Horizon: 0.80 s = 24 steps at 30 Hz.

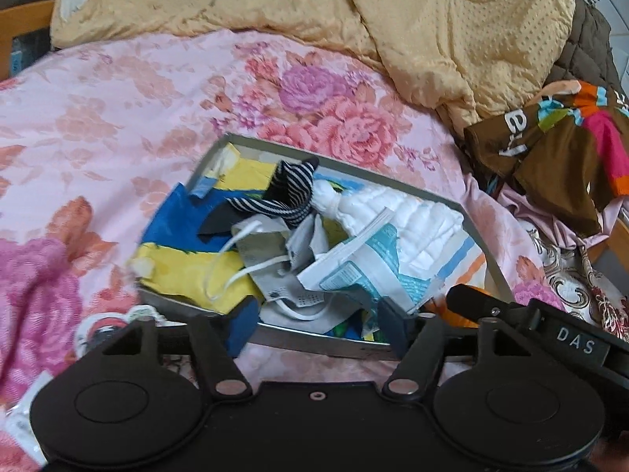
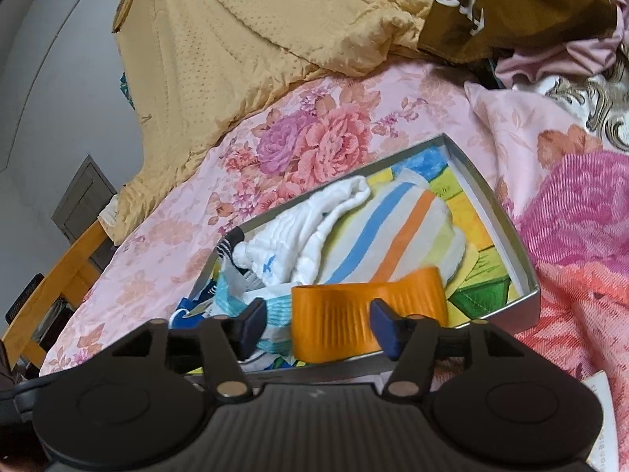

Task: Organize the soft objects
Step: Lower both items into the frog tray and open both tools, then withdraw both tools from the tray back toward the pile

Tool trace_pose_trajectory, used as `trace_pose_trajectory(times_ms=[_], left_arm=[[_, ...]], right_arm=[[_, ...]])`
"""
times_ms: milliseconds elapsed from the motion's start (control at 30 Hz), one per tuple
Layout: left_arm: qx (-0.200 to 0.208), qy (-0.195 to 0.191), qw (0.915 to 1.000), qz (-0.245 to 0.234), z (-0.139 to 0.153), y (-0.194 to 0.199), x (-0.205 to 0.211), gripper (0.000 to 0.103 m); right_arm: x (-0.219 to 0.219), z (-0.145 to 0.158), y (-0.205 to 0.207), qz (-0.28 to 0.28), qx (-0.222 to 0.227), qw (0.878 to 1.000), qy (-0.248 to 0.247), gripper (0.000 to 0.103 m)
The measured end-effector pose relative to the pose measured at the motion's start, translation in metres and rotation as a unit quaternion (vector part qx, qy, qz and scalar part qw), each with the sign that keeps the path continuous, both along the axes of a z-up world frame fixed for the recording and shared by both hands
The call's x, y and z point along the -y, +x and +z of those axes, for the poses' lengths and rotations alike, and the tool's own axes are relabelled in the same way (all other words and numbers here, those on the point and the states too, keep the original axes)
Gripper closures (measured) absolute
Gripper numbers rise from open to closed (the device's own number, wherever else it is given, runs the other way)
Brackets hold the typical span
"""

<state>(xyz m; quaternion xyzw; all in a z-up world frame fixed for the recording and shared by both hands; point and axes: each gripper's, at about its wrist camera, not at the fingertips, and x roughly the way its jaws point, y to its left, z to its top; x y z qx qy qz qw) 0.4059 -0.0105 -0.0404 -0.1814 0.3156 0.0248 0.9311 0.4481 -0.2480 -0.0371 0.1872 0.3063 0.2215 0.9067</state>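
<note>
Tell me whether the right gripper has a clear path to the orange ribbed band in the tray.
Probably yes. The orange ribbed band lies on top of the tray's pile, right ahead of the right gripper, whose jaws stand open with the band partly between them. Nothing covers it.

"DAS" on the right gripper (image 1: 468,299).

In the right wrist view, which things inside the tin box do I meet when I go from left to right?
Black-and-white striped sock → white knotted cloth → cloth with blue and orange stripes → bare colourful floor of the tin box.
</note>
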Motion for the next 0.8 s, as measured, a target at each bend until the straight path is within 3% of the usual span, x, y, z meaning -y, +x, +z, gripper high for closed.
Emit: trace_pose_trajectory(times_ms=[233, 367, 800], left_arm=[[0.022, 0.012, 0.9995, 0.018, 0.025, -0.032, -0.006, 0.009], [0.041, 0.027, 0.9985, 0.024, 0.043, -0.053, -0.007, 0.002], [0.087, 0.055, 0.9946, -0.011, 0.076, -0.137, 0.009, 0.001]], right_arm=[[0.004, 0.025, -0.026, -0.008, 0.034, 0.999, -0.015, 0.015], [0.009, 0.043, -0.05, -0.017, 0.061, 0.998, -0.025, 0.008], [0.032, 0.082, -0.154, -0.063, 0.142, 0.986, -0.055, 0.001]])
